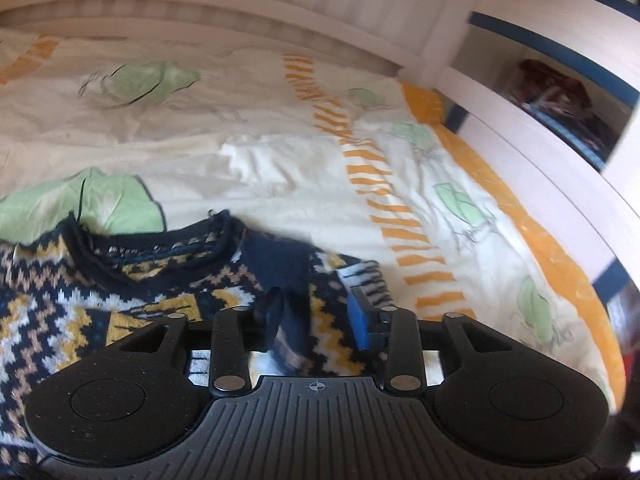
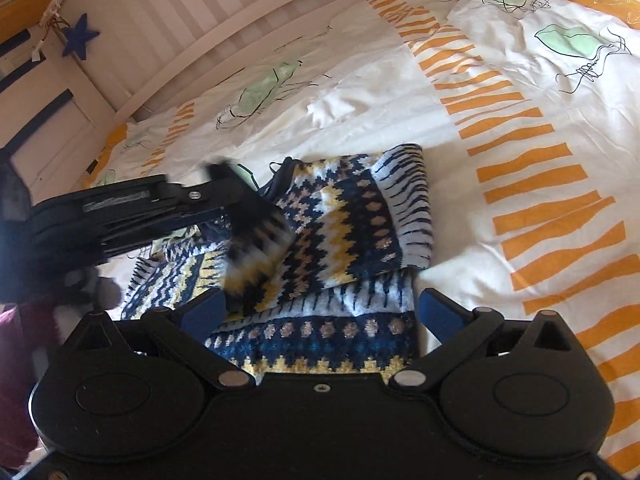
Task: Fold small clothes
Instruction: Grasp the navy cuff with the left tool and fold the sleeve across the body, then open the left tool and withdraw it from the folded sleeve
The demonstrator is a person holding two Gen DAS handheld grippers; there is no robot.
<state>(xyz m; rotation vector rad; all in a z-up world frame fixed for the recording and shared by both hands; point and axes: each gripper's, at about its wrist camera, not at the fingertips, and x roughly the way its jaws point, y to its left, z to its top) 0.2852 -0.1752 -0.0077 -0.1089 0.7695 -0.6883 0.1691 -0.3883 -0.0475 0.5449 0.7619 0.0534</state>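
A small knitted sweater (image 1: 120, 300), navy with yellow, white and tan zigzags, lies on the bed. In the left wrist view my left gripper (image 1: 320, 312) is open, its blue pads either side of a raised fold of the knit, neckline to the left. In the right wrist view the sweater (image 2: 344, 220) lies partly folded, a sleeve with a striped cuff laid across the body. My right gripper (image 2: 320, 312) is open wide above the hem, touching nothing. The left gripper (image 2: 240, 196) reaches in from the left, blurred, over the knit.
The bed cover (image 2: 400, 100) is white with orange stripes and green shapes. A white slatted bed rail (image 2: 200, 20) runs along the far side. A white and blue shelf unit (image 1: 560, 92) stands to the right. A dark red cloth (image 2: 16, 360) lies at the left edge.
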